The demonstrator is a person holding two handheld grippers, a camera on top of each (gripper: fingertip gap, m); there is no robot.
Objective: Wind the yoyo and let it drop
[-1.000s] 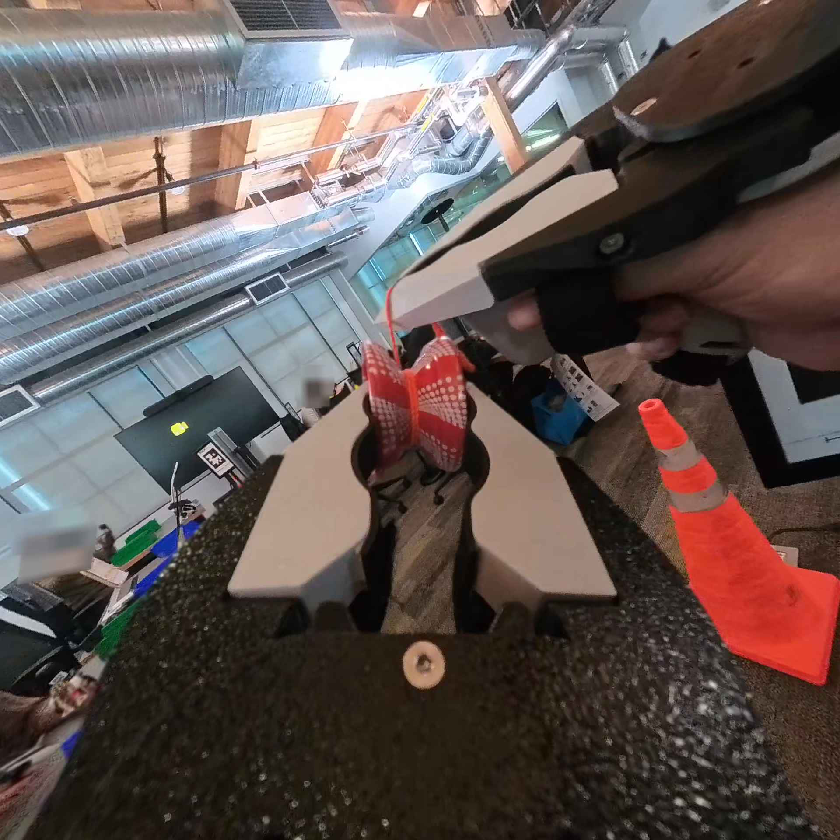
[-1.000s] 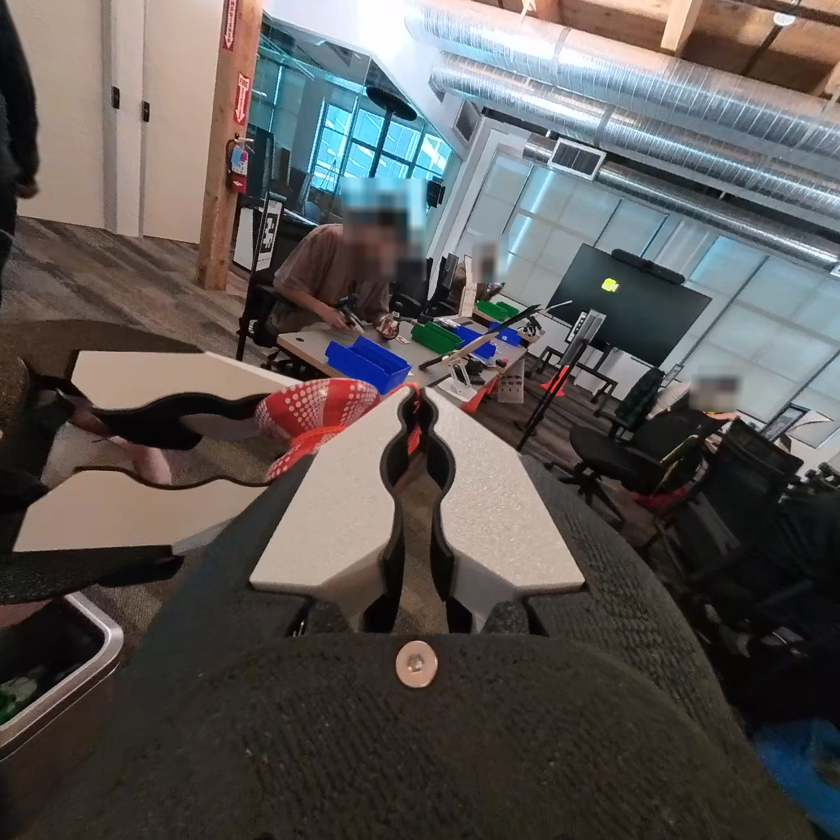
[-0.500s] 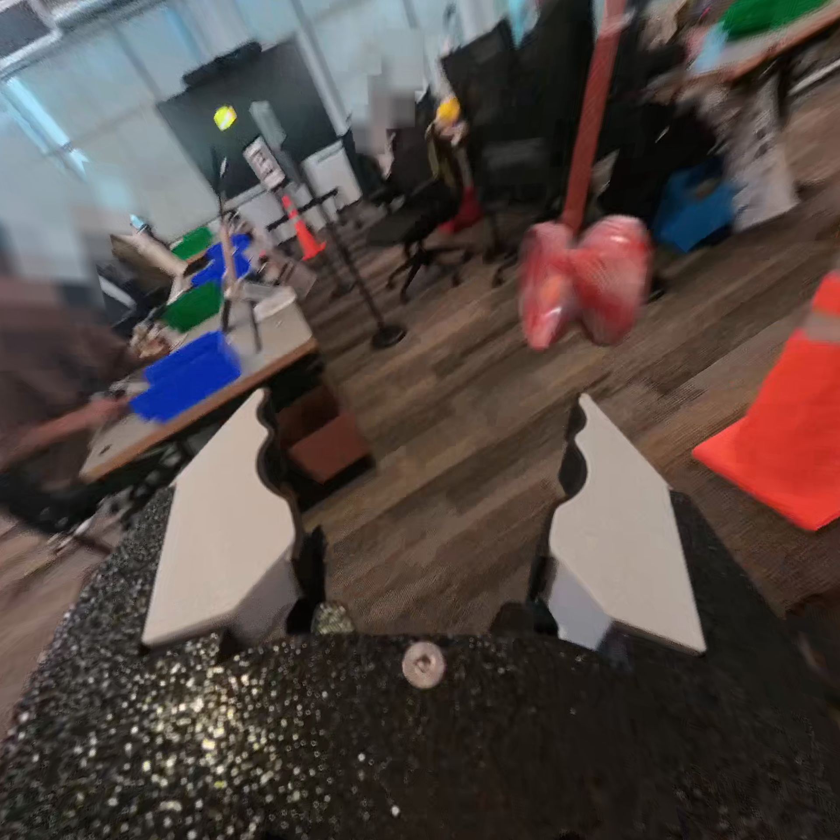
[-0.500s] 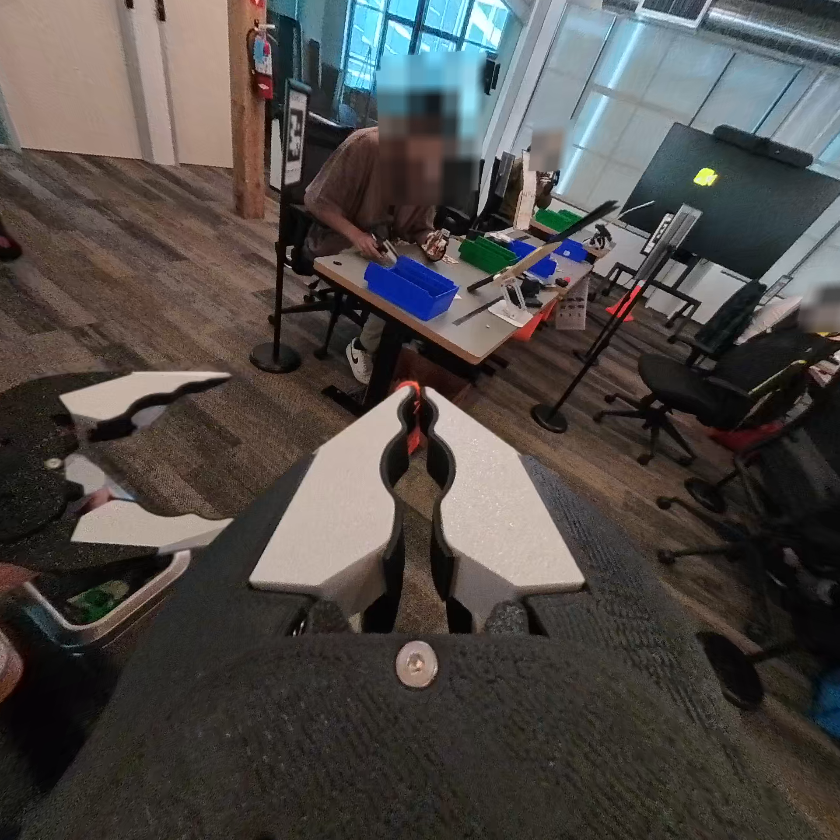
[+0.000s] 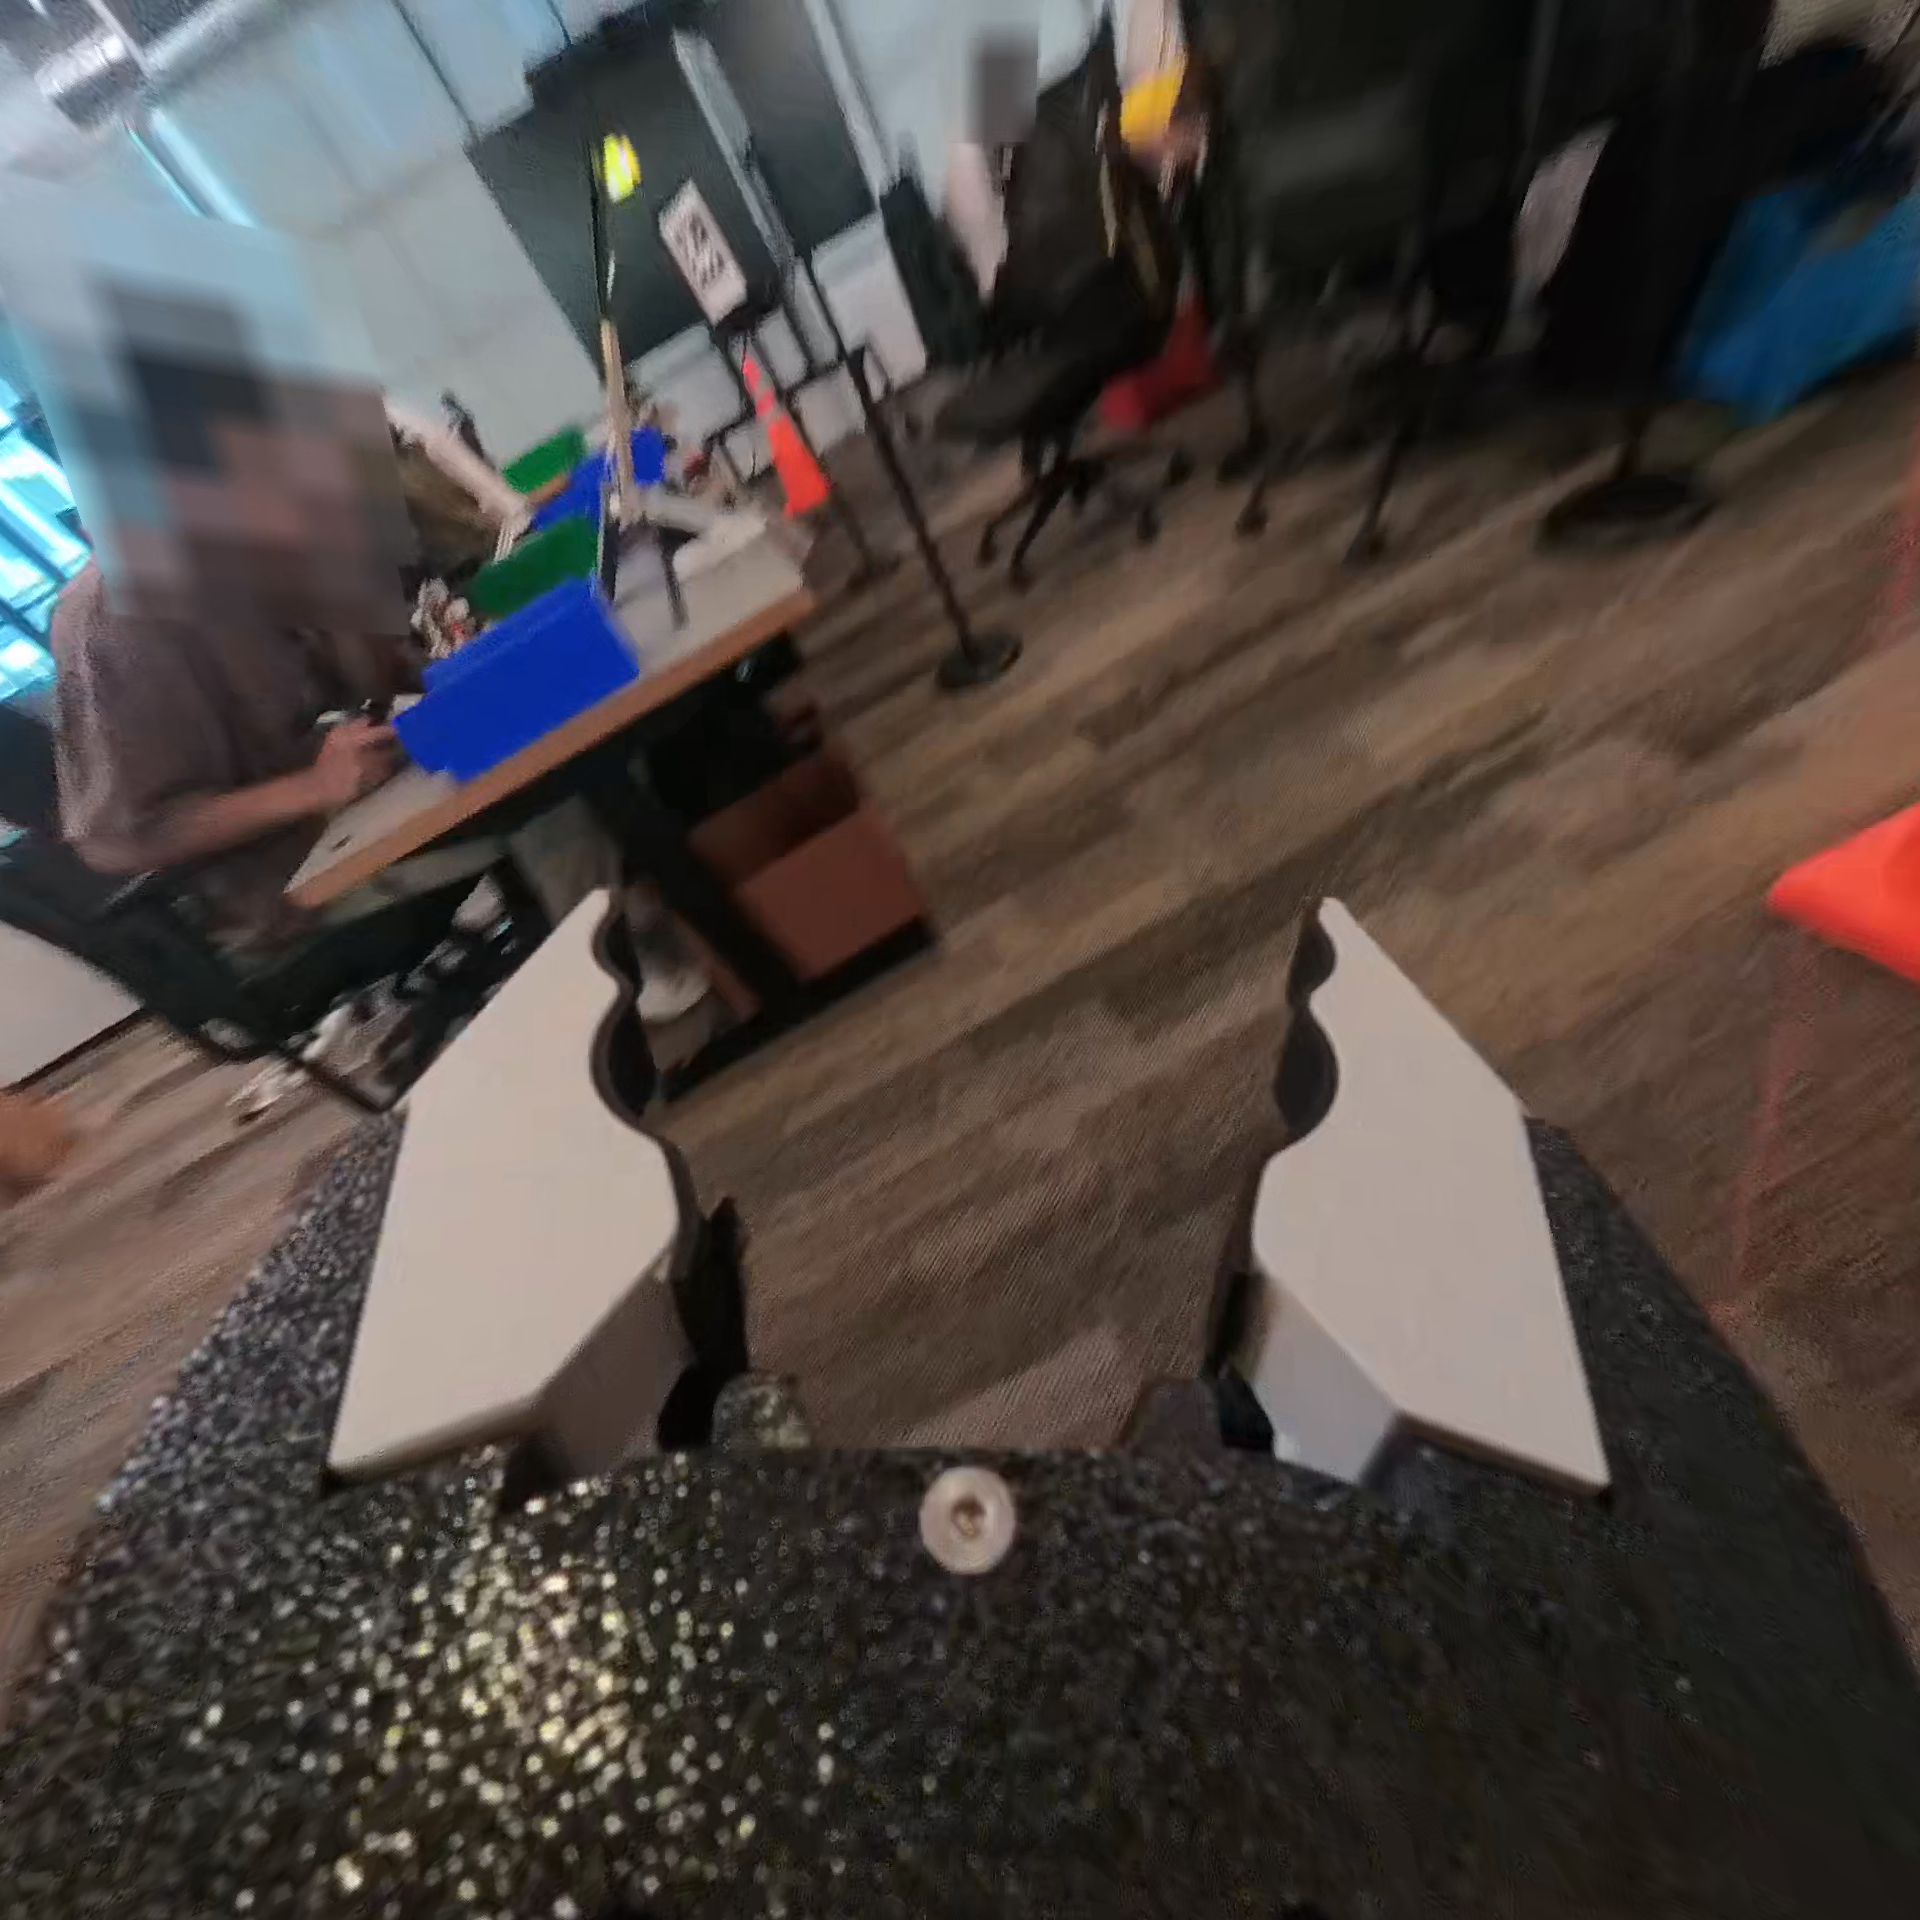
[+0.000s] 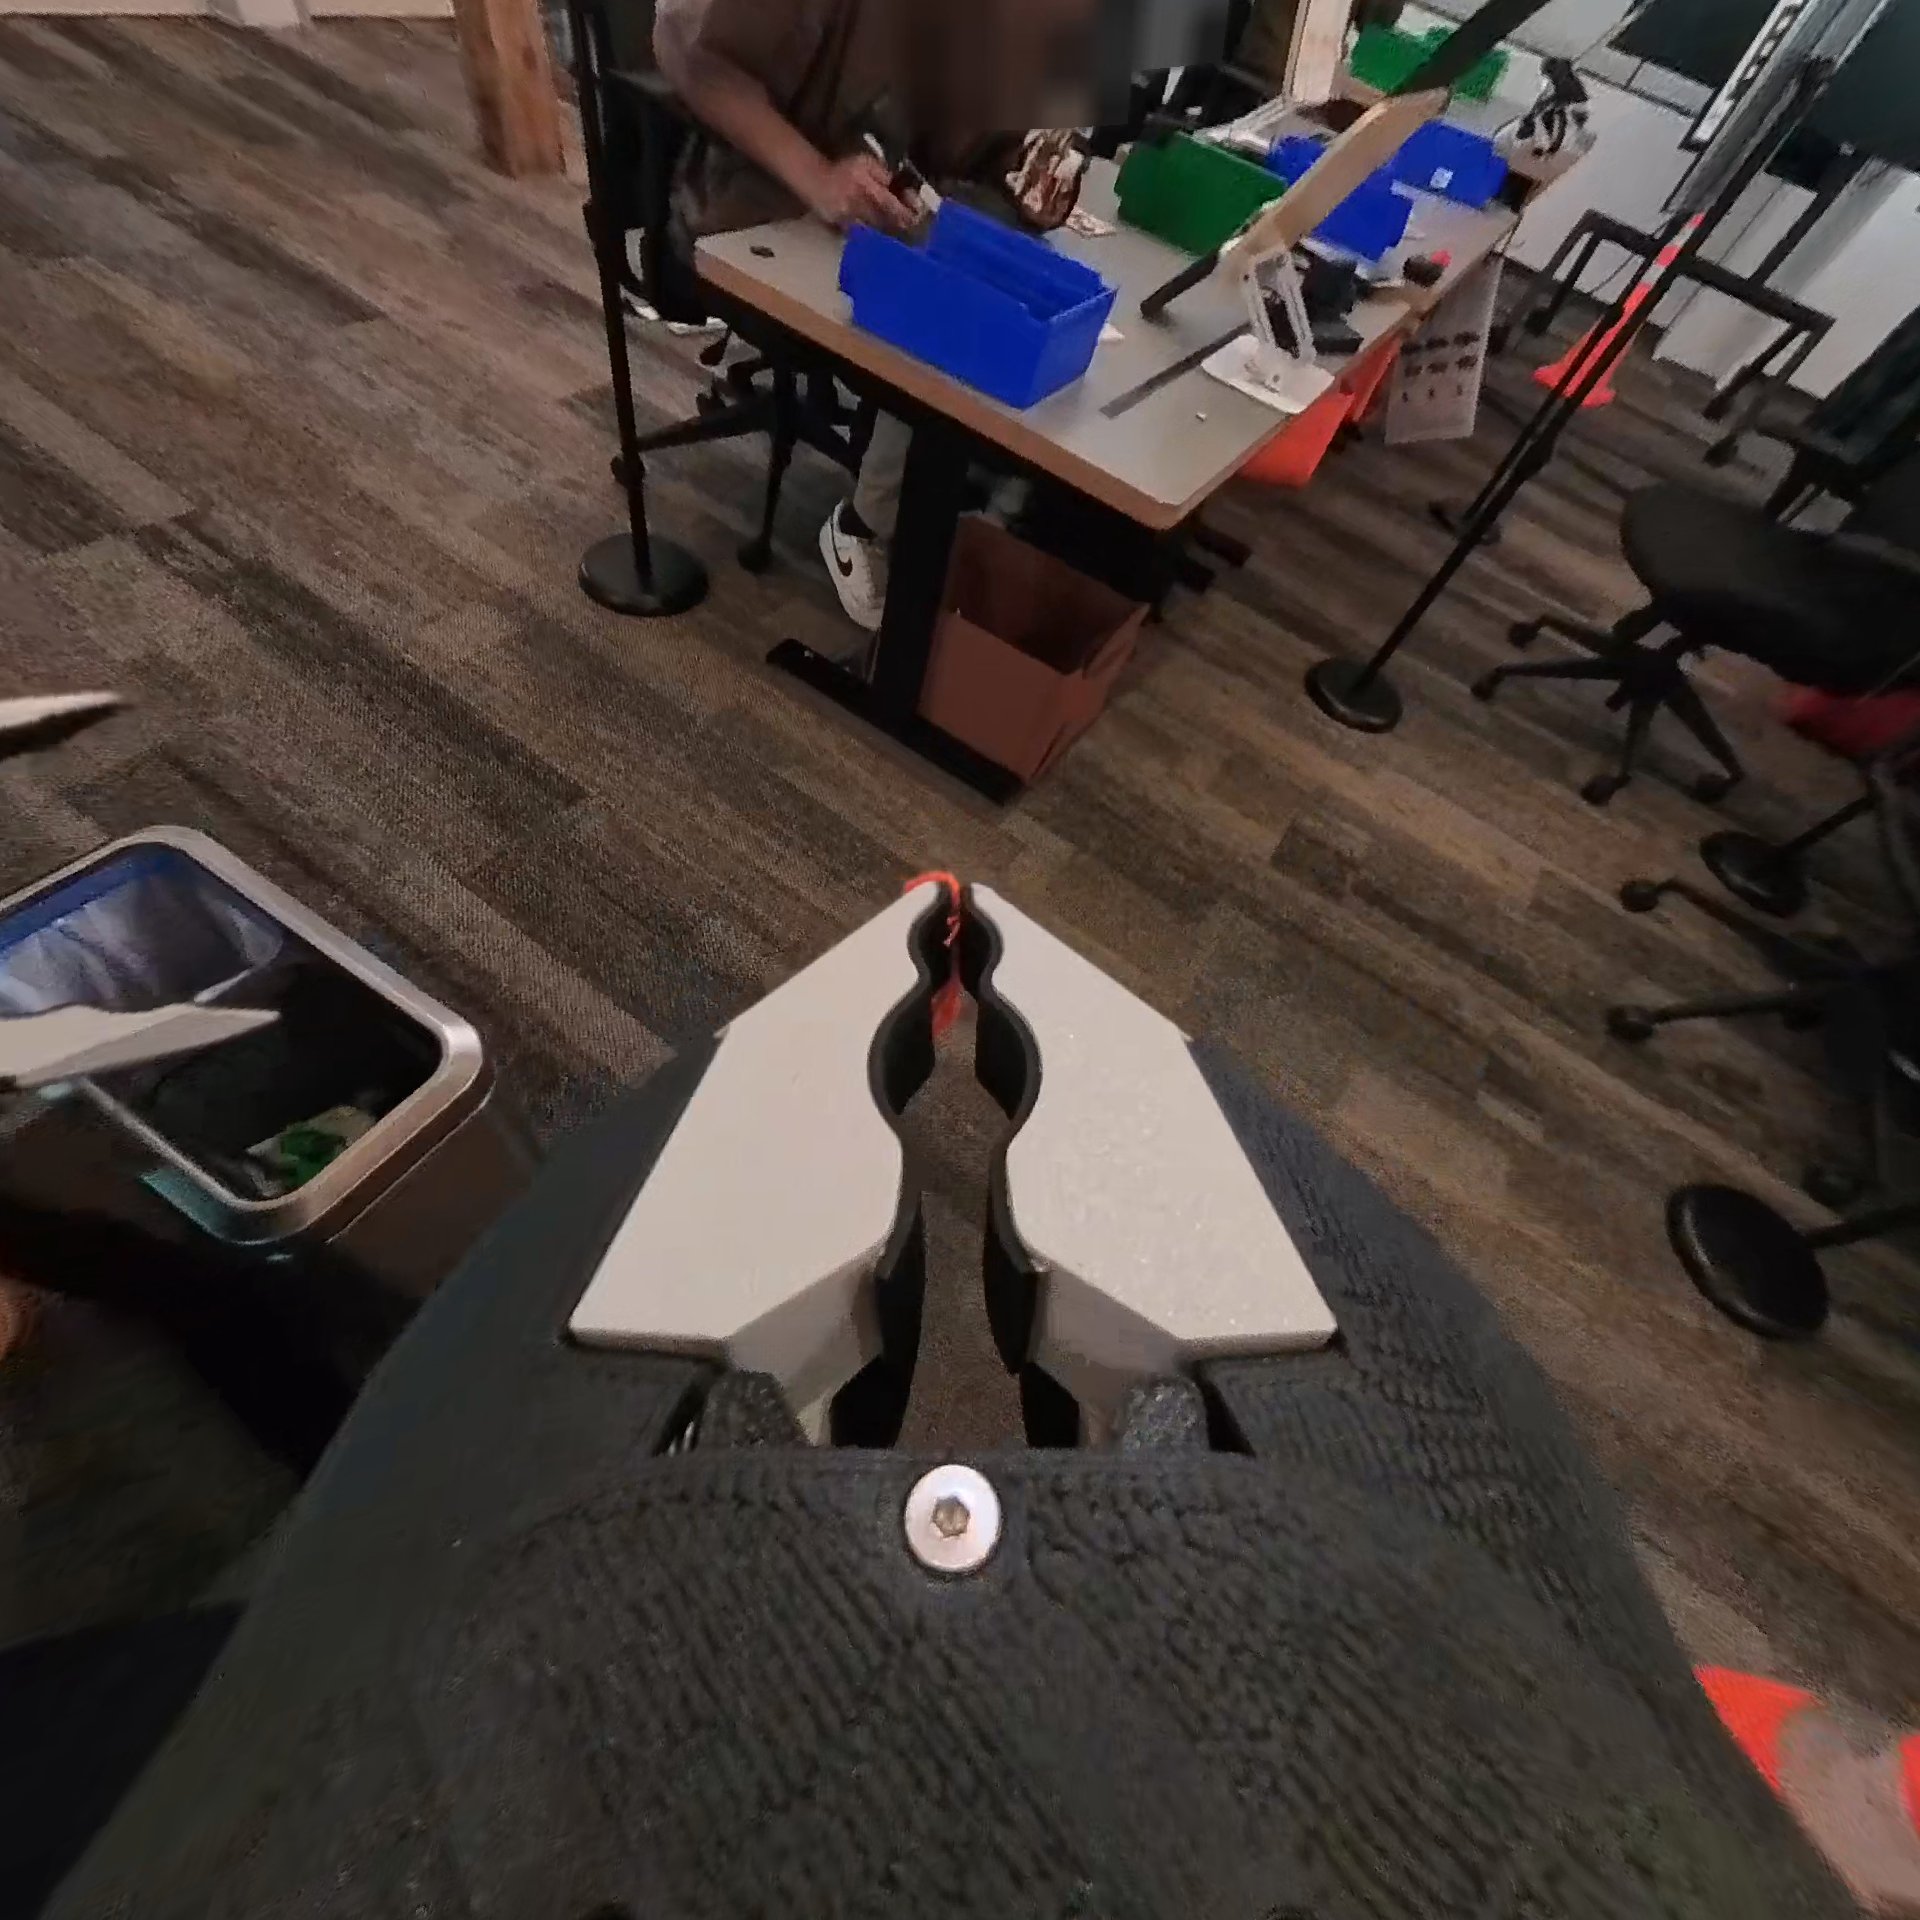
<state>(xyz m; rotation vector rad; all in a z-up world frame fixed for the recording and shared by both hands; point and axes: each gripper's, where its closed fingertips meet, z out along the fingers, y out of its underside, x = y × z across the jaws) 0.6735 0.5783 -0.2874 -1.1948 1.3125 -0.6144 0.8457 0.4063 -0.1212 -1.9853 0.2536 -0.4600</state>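
My left gripper (image 5: 961,1049) is spread wide with nothing in it, and my right gripper (image 6: 954,914) is pinching the orange string (image 6: 943,966). The yoyo itself isn't visible in either view, so I'd guess the drop is underway.

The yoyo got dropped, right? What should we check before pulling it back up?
1. String pinched in the right gripper: ok, the orange string sits between its closed tips.
2. Left gripper out of the way: ok, it is open and holds nothing.
3. Yoyo hanging free: cannot tell, it shows in neither view.
4. String free of tangles: cannot tell, only the bit at the tips shows.
5. Bin clear of the drop: cannot tell, it stands low on the left.
6. Cone clear of the swing: cannot tell, the left view is blurred.
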